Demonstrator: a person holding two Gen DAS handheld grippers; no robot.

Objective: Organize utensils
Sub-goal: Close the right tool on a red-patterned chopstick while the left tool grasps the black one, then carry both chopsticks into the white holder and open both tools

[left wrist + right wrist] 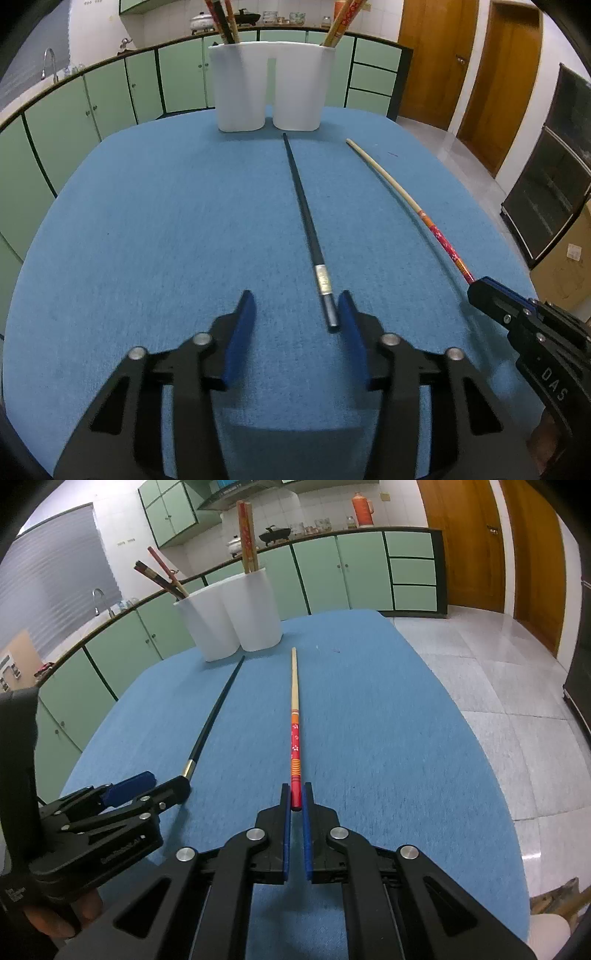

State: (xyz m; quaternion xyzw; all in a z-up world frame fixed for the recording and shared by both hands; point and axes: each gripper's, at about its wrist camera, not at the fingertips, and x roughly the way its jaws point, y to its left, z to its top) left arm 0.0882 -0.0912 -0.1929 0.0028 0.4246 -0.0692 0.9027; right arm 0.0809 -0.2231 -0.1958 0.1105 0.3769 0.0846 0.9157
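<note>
Left gripper (297, 306) spread wide over the butt of the black chopstick (304, 218), which lies flat on the blue cloth (147, 229), just inside the right-hand pad; right gripper (296, 797) pinched on the very tip of the red-patterned chopstick (294, 738), also flat on the cloth. The risk, I'd say: such an end-grip lets a long stick swivel or droop on the lift; the black one, off-centre, could roll as the fingers close. Ahead, the white twin-compartment holder (273, 88) already bristles with upright chopsticks (246, 535); those may block entry; the two grippers sit near each other and could bump.
</note>
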